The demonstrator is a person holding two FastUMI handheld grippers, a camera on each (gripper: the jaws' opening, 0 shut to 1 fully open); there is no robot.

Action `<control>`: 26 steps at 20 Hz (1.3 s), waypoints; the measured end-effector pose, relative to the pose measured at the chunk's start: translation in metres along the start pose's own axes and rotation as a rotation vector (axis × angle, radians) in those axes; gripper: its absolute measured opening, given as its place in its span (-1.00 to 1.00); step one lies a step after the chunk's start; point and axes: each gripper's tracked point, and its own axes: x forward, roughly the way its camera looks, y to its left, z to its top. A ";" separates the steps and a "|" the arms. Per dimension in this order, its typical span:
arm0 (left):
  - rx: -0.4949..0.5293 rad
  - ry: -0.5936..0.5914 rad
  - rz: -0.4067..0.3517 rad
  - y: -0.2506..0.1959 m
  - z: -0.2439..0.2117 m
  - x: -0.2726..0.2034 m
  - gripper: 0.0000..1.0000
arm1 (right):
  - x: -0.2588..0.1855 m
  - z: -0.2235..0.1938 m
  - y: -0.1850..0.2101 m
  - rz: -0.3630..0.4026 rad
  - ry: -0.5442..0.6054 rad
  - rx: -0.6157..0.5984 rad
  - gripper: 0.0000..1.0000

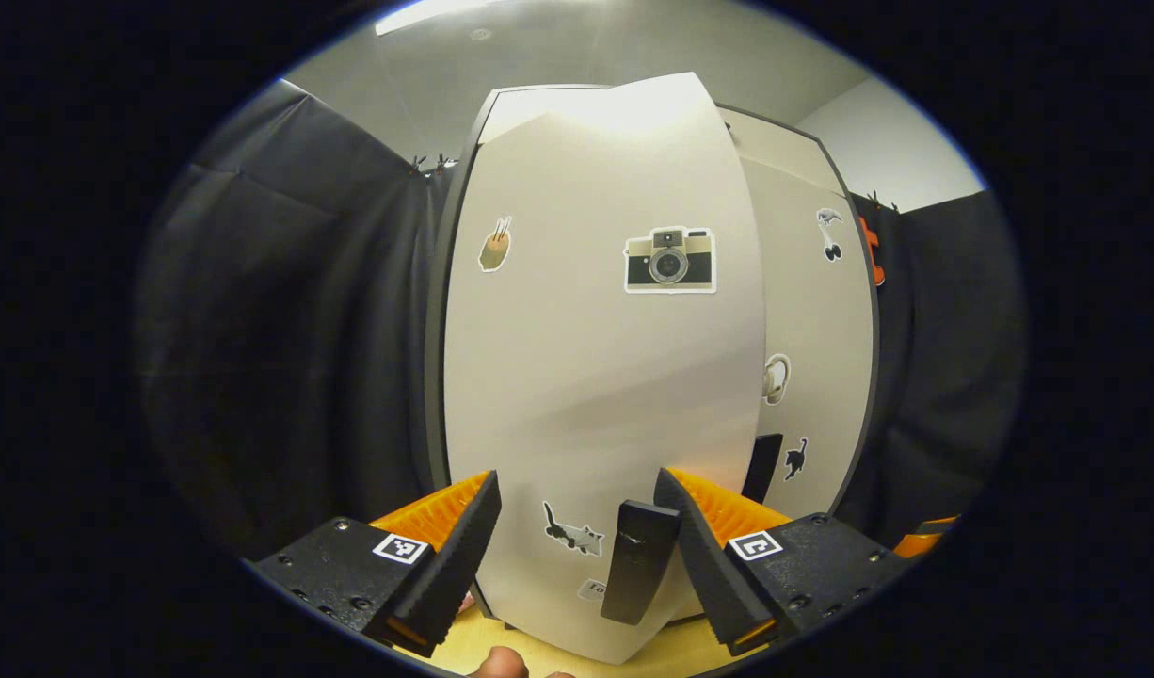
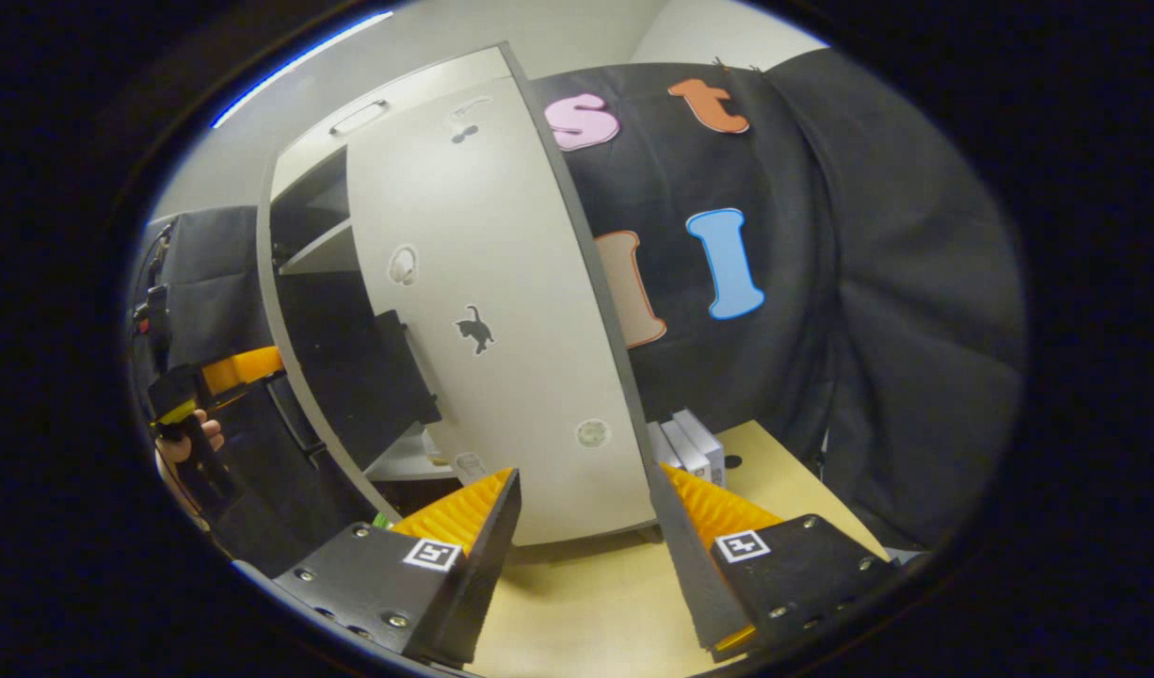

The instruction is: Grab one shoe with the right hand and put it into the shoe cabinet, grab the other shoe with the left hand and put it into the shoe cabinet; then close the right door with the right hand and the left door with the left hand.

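Each hand-held gripper carried two wedge-shaped fingers with ribbed inner faces, mounted on flat black plates. The left hand-held gripper had small round screws along its plates and a square black-and-white marker tag on each one. The right hand-held gripper had the same screws and square tags. A fingertip showed at the lower edge of the left gripper view.

left tongs spread wide, right tongs likewise — fingers parted, gripping nothing
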 end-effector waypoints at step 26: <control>-0.081 0.133 -0.064 -0.024 -0.060 0.003 1.00 | 0.008 0.007 -0.063 -0.142 -0.016 0.033 0.66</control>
